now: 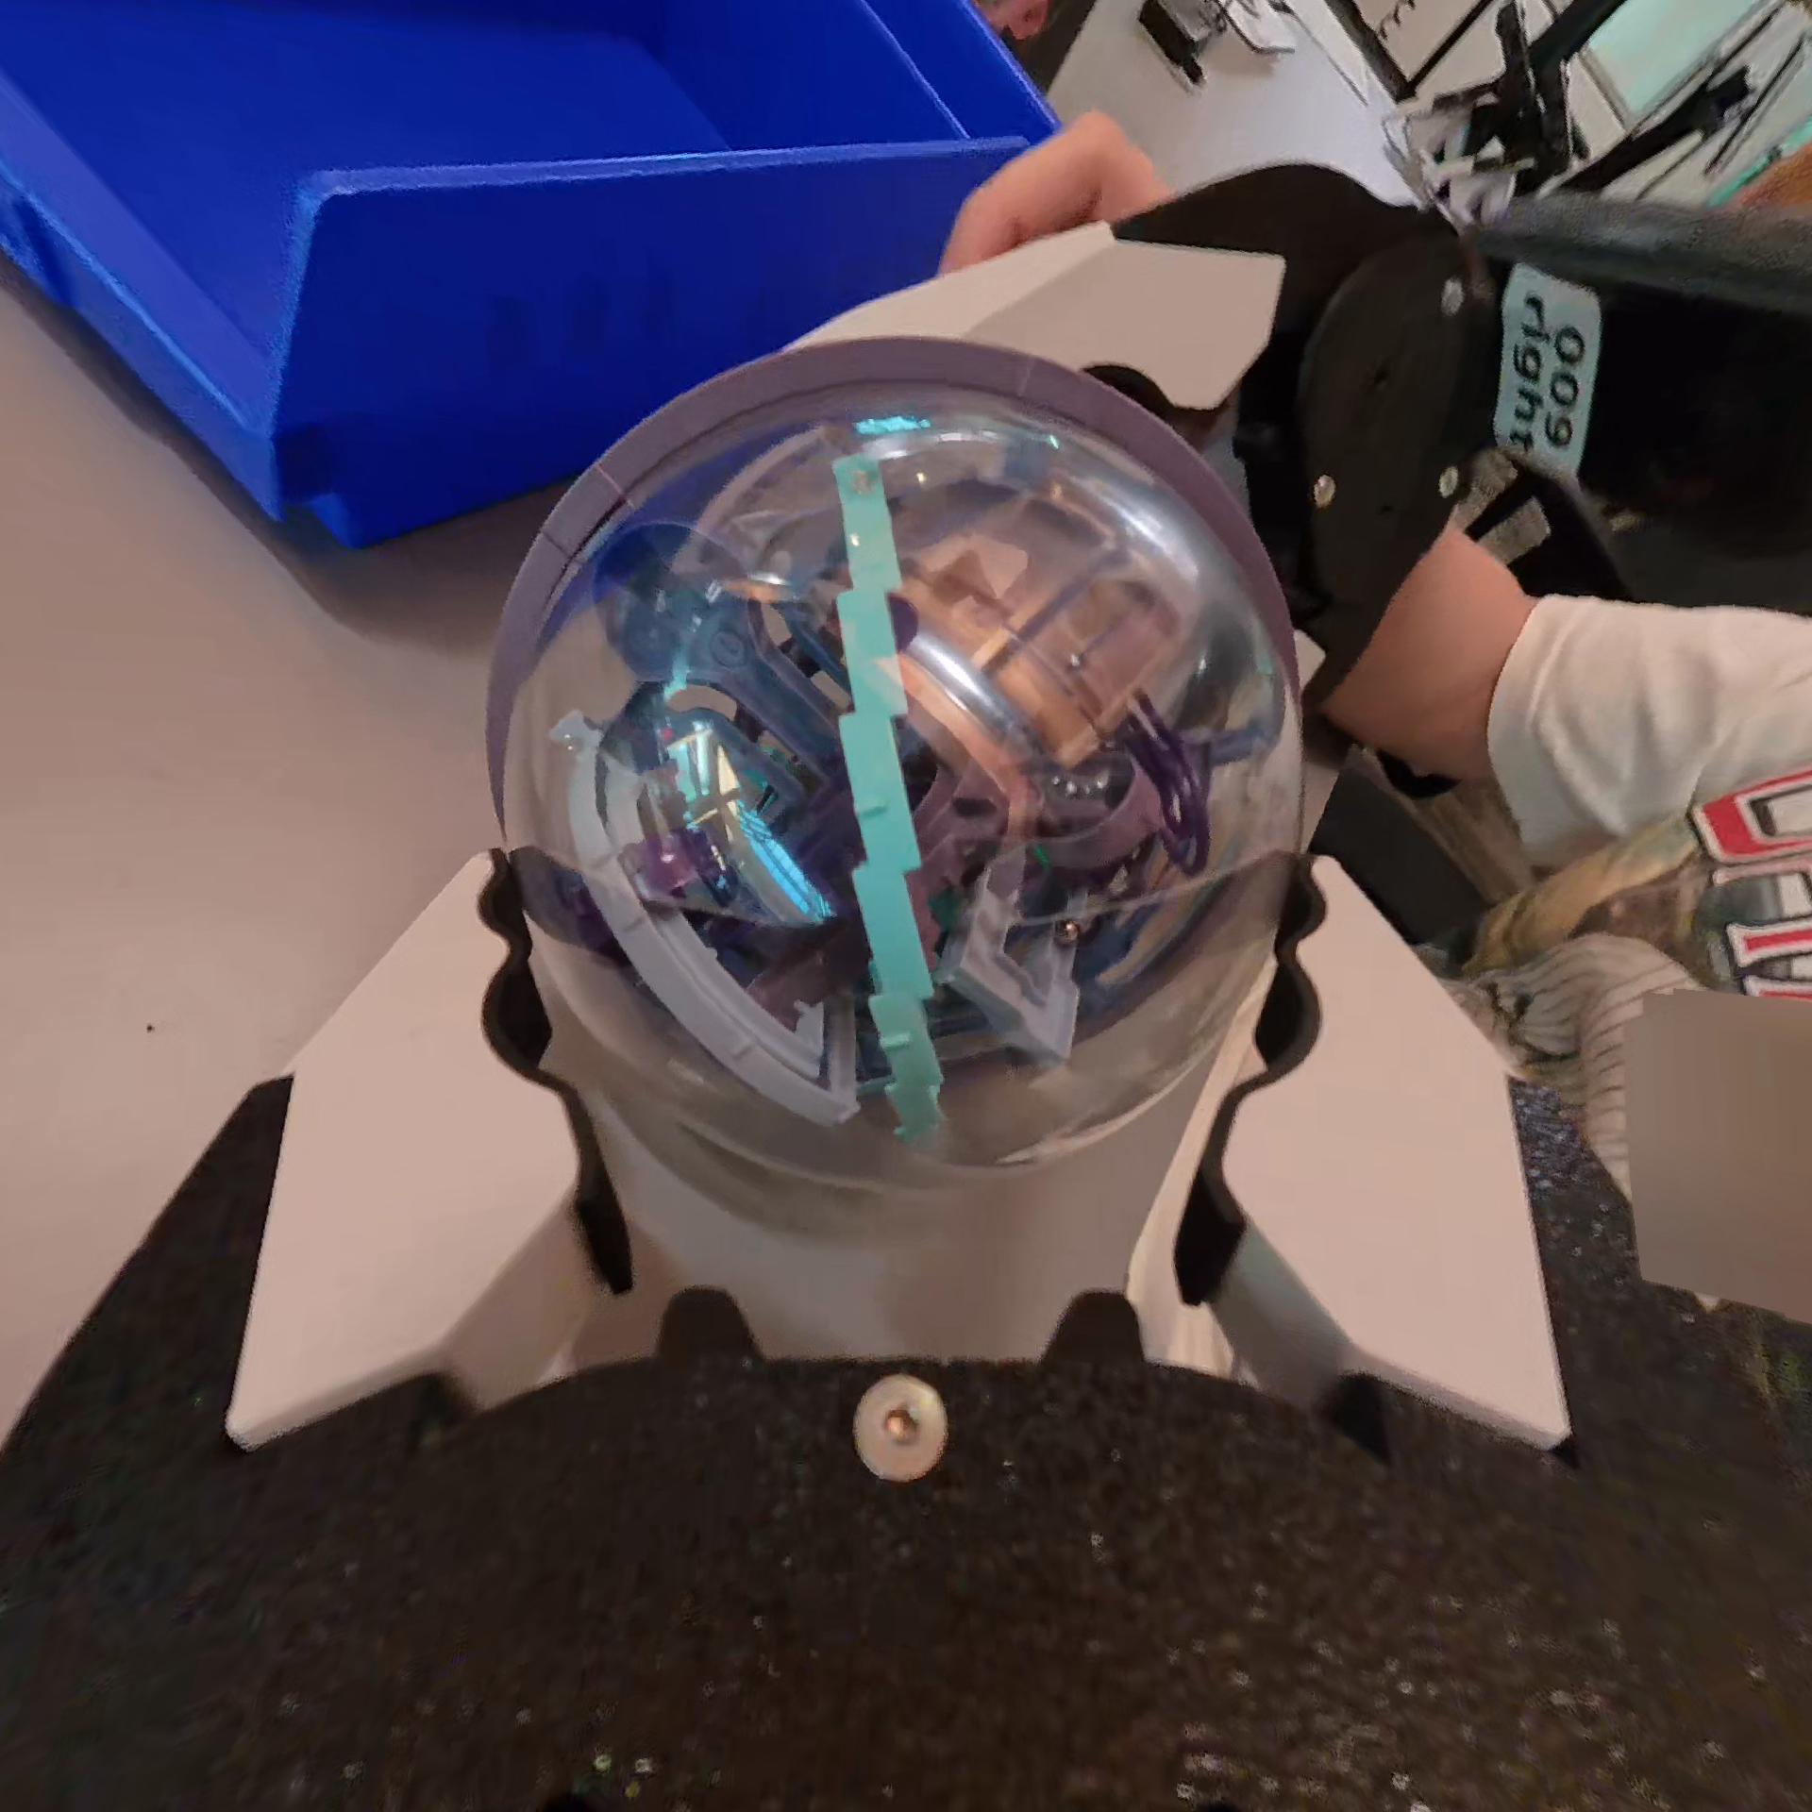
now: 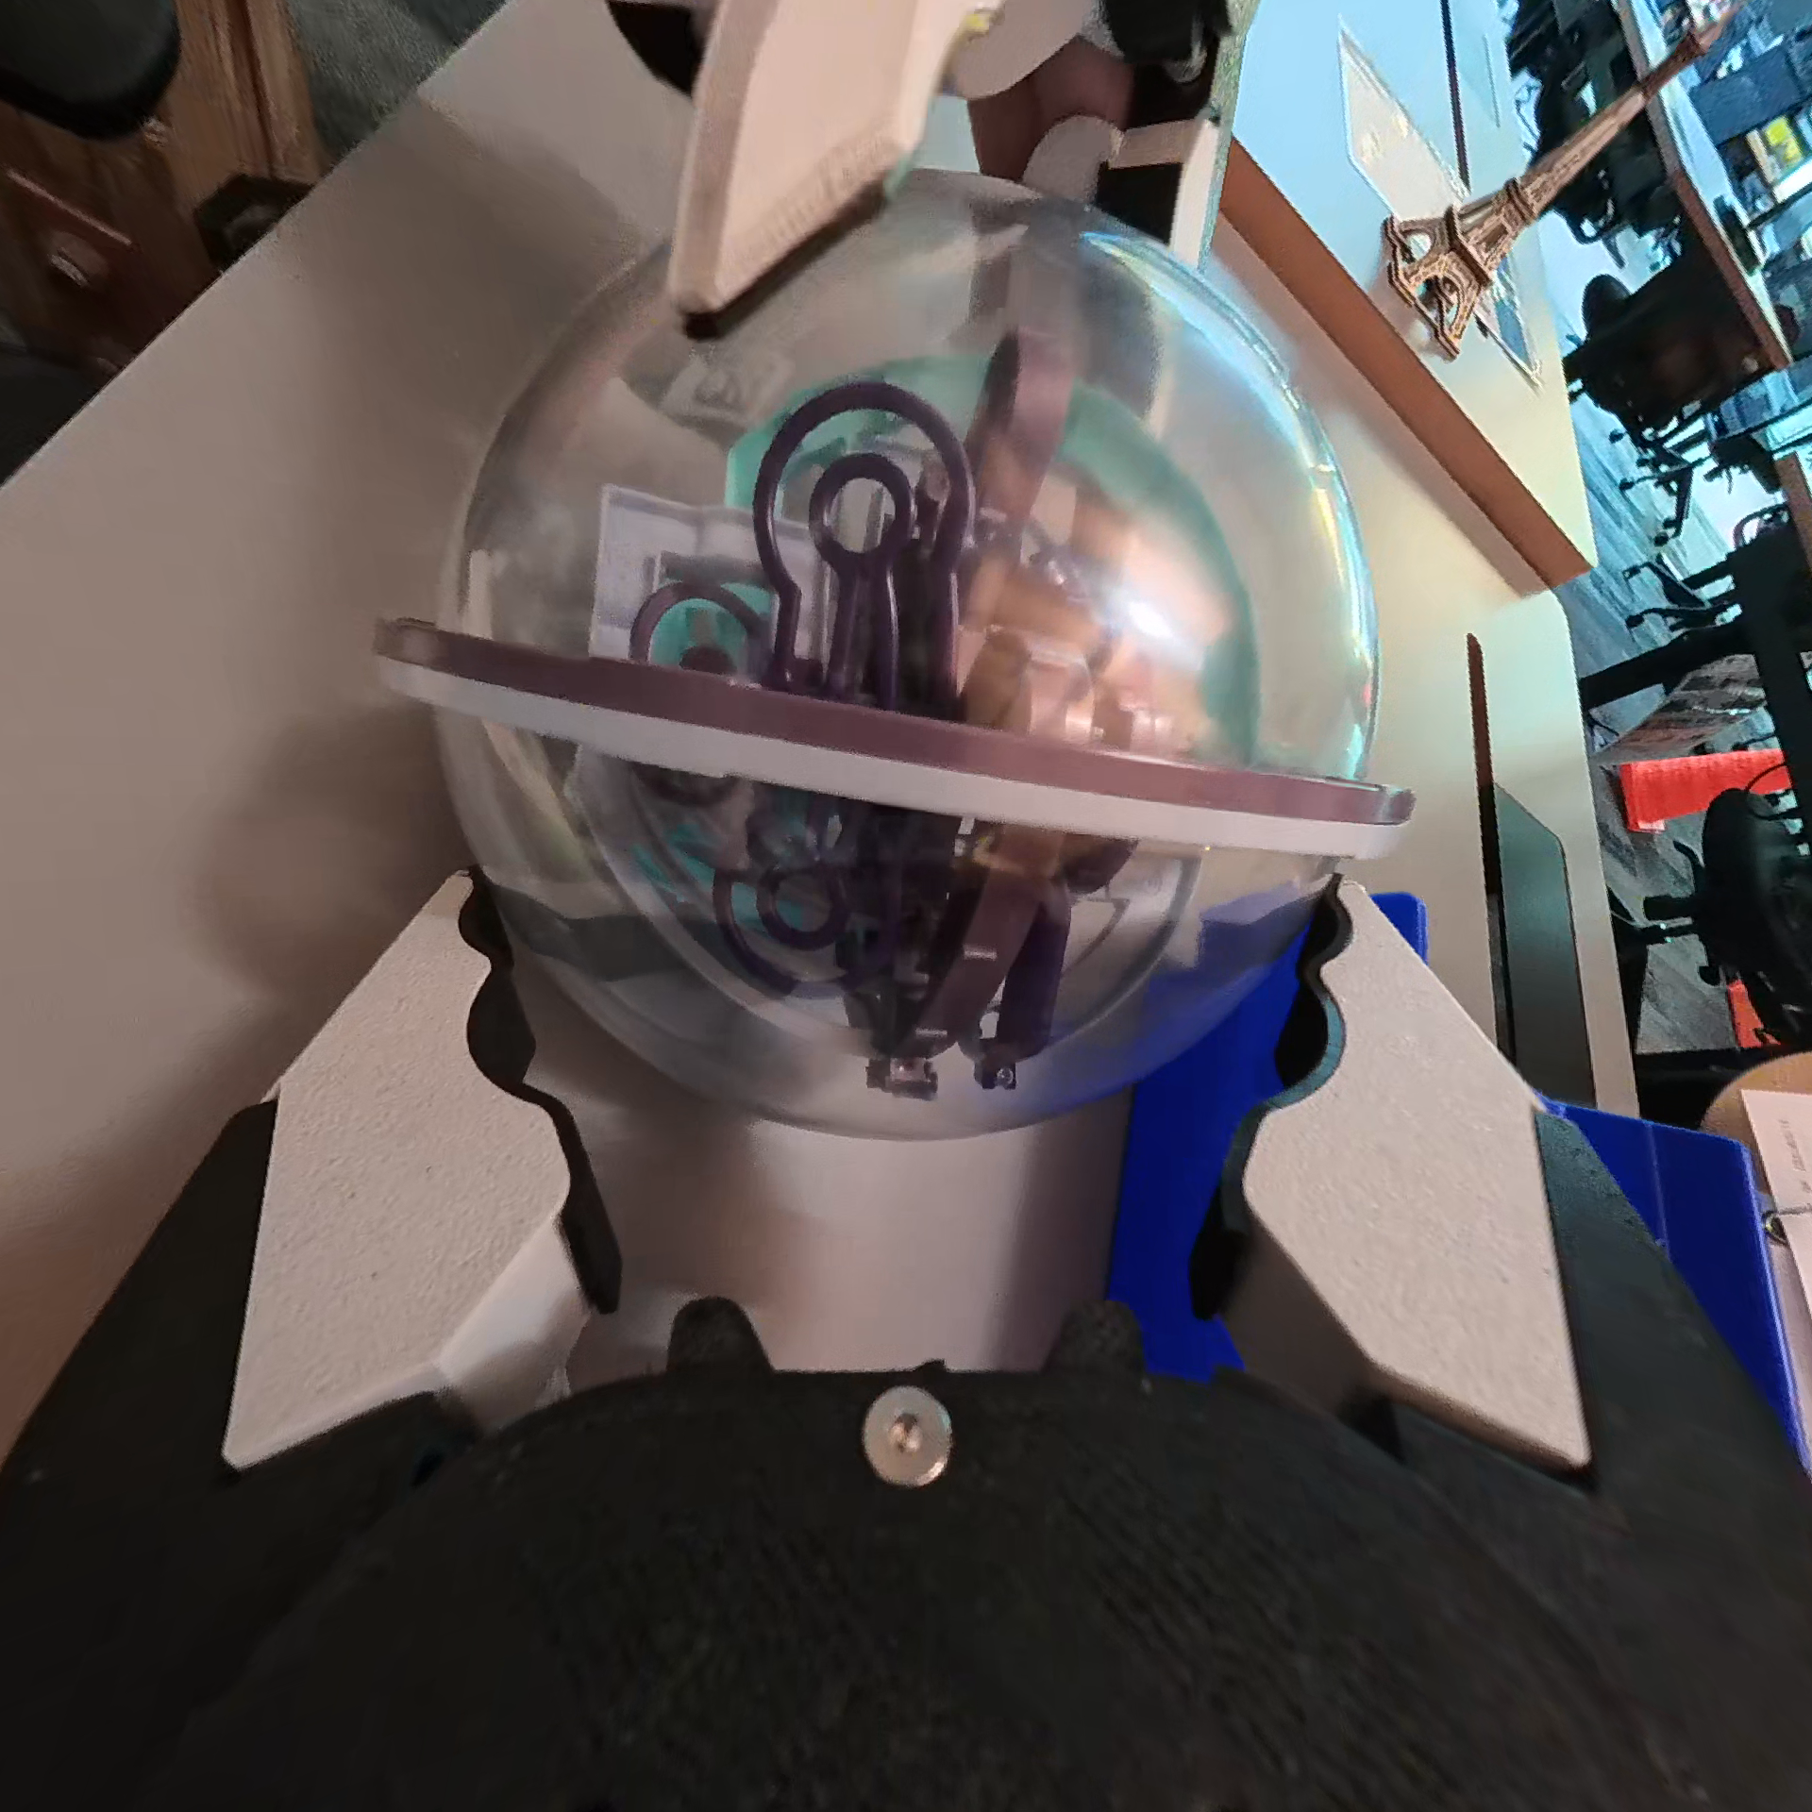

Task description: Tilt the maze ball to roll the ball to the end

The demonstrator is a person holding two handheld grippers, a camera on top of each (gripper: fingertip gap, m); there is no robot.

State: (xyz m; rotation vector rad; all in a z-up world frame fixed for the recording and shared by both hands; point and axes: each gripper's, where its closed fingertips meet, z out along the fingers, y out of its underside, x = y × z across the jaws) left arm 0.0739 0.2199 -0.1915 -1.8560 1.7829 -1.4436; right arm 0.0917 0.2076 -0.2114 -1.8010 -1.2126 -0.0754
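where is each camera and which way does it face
Left wrist view: sits on the left gripper, looks forward along its fingers at the maze ball clamped between them; blue bin behind, right gripper and a hand beyond.
Right wrist view: sits on the right gripper, faces the ball from the opposite side; left gripper's finger above.
Shared: the ball, both grippers, the bin.

Pale teal sticker with dark writing point(image 1: 1549, 368) on the black body of the right tool point(image 1: 1157, 324) at two o'clock, large red letters outlined in white on a person's white sleeve point(image 1: 1755, 873) at four o'clock, small paper with faint illegible print point(image 2: 1780, 1167) at four o'clock
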